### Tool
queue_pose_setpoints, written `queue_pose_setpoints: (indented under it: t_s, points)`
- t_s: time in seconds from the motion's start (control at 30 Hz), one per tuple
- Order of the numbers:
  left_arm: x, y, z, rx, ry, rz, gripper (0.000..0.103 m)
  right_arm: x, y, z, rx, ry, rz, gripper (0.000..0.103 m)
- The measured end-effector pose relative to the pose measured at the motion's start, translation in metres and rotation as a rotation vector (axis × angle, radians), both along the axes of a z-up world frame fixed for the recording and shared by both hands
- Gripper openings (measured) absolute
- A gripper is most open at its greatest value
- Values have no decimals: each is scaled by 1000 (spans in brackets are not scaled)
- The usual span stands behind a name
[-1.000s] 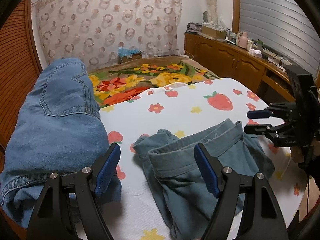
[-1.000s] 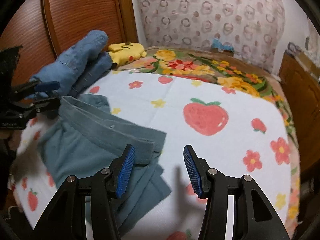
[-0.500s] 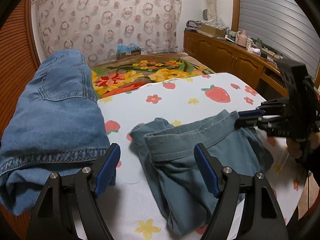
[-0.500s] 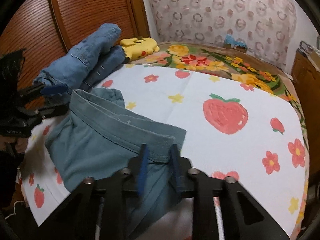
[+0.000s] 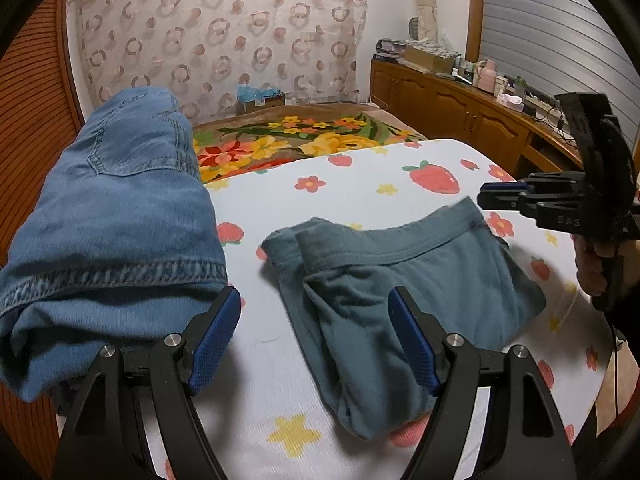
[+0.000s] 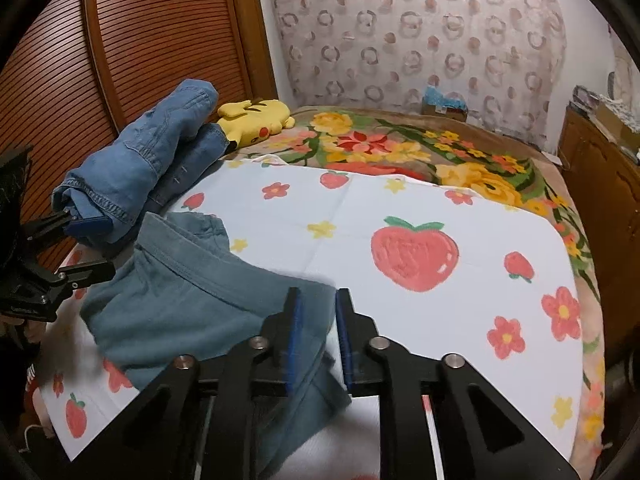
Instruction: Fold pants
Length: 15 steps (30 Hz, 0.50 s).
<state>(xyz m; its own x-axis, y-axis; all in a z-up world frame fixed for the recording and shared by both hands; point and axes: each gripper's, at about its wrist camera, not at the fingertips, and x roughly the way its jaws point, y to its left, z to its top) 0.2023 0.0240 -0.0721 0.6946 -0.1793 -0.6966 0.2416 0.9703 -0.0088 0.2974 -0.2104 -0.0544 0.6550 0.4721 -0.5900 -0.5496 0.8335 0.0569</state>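
Note:
Teal-grey pants (image 5: 404, 276) lie crumpled on a white strawberry-print sheet (image 5: 360, 184), waistband toward the far side. My left gripper (image 5: 316, 336) is open and empty, hovering above the near end of the pants. My right gripper (image 6: 316, 320) is closed on the right end of the waistband (image 6: 308, 292) and lifts that corner slightly. In the left wrist view the right gripper (image 5: 496, 196) sits at the waistband's right end. The pants also show in the right wrist view (image 6: 188, 292).
A pile of blue denim jeans (image 5: 108, 216) lies left of the pants. A yellow plush toy (image 6: 256, 114) lies beyond the jeans. A floral blanket (image 6: 420, 152) covers the far bed. A wooden cabinet (image 5: 460, 116) stands right; a slatted wooden door (image 6: 120, 48) left.
My right gripper went from open to closed on the waistband corner and drew it up and rightward. My left gripper stayed open and pulled back a little.

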Motion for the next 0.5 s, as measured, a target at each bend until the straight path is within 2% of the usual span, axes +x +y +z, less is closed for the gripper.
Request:
queue_pose_setpoints:
  t_s: [0.17, 0.5]
  points:
    - [-16, 1, -1, -15, -1, -8, 77, -28, -9, 5, 16, 8, 18, 25]
    - [-38, 2, -13, -21, 26, -19, 75, -100, -23, -16, 5, 57, 18, 25]
